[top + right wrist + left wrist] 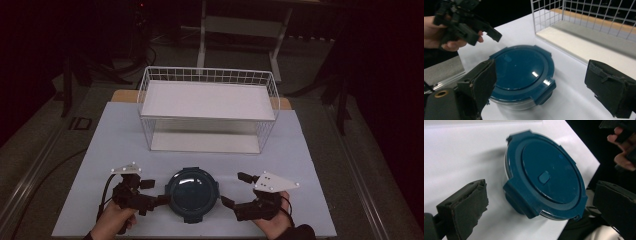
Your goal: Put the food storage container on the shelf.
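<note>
Container (192, 194), bottom centre of the high view, sits near the surface (125, 135) edge. Your left hand-held gripper (150, 192) and right hand-held gripper (239, 190) both gape wide; an uneven squeeze could shove it off.

A lidded round container (192, 194) sits on the counter (120, 135) near its front edge. The left tool (154, 192) lies just to its left, the right tool (234, 189) just to its right. A wire basket (207, 108) stands behind the container, well apart.
</note>
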Motion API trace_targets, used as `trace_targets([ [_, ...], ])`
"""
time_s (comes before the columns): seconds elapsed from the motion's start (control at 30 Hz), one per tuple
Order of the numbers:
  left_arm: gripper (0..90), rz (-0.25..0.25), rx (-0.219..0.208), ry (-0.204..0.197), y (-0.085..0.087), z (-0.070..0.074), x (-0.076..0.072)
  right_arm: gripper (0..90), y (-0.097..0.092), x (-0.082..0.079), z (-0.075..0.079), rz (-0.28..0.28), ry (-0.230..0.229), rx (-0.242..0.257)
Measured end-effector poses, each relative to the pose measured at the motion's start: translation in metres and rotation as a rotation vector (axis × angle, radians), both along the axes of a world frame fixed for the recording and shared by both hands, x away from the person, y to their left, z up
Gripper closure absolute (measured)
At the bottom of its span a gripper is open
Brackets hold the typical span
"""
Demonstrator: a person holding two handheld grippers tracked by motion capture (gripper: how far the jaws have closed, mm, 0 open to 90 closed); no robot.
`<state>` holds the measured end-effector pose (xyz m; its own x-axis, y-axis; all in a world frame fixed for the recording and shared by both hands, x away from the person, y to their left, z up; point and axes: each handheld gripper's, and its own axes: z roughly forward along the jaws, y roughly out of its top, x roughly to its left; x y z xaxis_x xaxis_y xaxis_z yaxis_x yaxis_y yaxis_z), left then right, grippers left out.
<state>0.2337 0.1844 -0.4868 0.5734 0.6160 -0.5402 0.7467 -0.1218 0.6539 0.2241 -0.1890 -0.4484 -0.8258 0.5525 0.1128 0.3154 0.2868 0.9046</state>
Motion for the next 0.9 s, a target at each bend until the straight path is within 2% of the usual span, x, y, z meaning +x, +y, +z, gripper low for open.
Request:
trace_targets([
  [0.1, 1.0, -0.012, -0.024, 0.128, 0.001, -0.01, 0.007, 10.3, 0.003, 0.0, -0.005, 0.008, 0.023, -0.01],
  [0.17, 3.5, -0.009, -0.038, 0.199, 0.001, -0.016, 0.009, 10.4, 0.004, 0.0, -0.006, 0.004, 0.031, -0.016],
  [0.2, 4.1, 0.0, -0.052, 0.228, 0.001, -0.019, 0.01, 10.4, 0.004, 0.001, -0.007, 0.003, 0.034, -0.018],
  [0.23, 4.8, 0.0, -0.052, 0.228, 0.001, -0.019, 0.01, 10.4, 0.004, 0.001, -0.007, 0.003, 0.034, -0.018],
  [0.27, 4.8, 0.028, -0.064, 0.28, 0.002, -0.022, 0.012, 10.4, 0.004, 0.001, -0.007, 0.0, 0.033, -0.017],
  [0.3, 12.4, 0.062, -0.083, 0.325, 0.004, -0.025, 0.014, 10.5, 0.003, 0.0, -0.007, 0.002, 0.035, -0.019],
  [0.33, 15.3, 0.062, -0.083, 0.325, 0.004, -0.025, 0.014, 10.5, 0.003, 0.0, -0.007, 0.002, 0.035, -0.019],
  [0.37, 16.0, 0.078, -0.117, 0.367, 0.006, -0.029, 0.017, 10.5, 0.003, 0.0, -0.007, 0.003, 0.035, -0.02],
  [0.4, 19.0, 0.078, -0.117, 0.367, 0.006, -0.029, 0.017, 10.5, 0.003, 0.0, -0.007, 0.003, 0.035, -0.02],
  [0.47, 22.6, 0.094, -0.125, 0.393, 0.007, -0.03, 0.018, 11.6, 0.003, 0.001, -0.007, 0.002, 0.041, -0.019],
  [0.53, 28.0, 0.092, -0.156, 0.423, 0.008, -0.032, 0.019, 11.6, 0.003, 0.001, -0.007, 0.0, 0.042, -0.016],
  [0.63, 36.5, 0.098, -0.172, 0.441, 0.009, -0.035, 0.019, 11.6, 0.003, 0.001, -0.007, 0.0, 0.043, -0.015],
  [0.67, 36.5, 0.098, -0.187, 0.463, 0.008, -0.039, 0.02, 11.8, 0.003, 0.001, -0.007, 0.001, 0.044, -0.016],
  [0.7, 43.0, 0.095, -0.191, 0.47, 0.008, -0.04, 0.02, 11.8, 0.003, 0.001, -0.008, 0.003, 0.047, -0.019],
  [0.77, 47.4, 0.082, -0.216, 0.49, 0.007, -0.043, 0.021, 11.9, 0.004, 0.001, -0.008, 0.004, 0.05, -0.022],
  [0.8, 49.7, 0.081, -0.231, 0.495, 0.007, -0.044, 0.021, 12.5, 0.004, 0.001, -0.008, 0.005, 0.051, -0.021],
  [0.9, 51.2, 0.068, -0.235, 0.495, 0.008, -0.045, 0.022, 13.1, 0.003, 0.001, -0.009, 0.003, 0.058, -0.02],
])
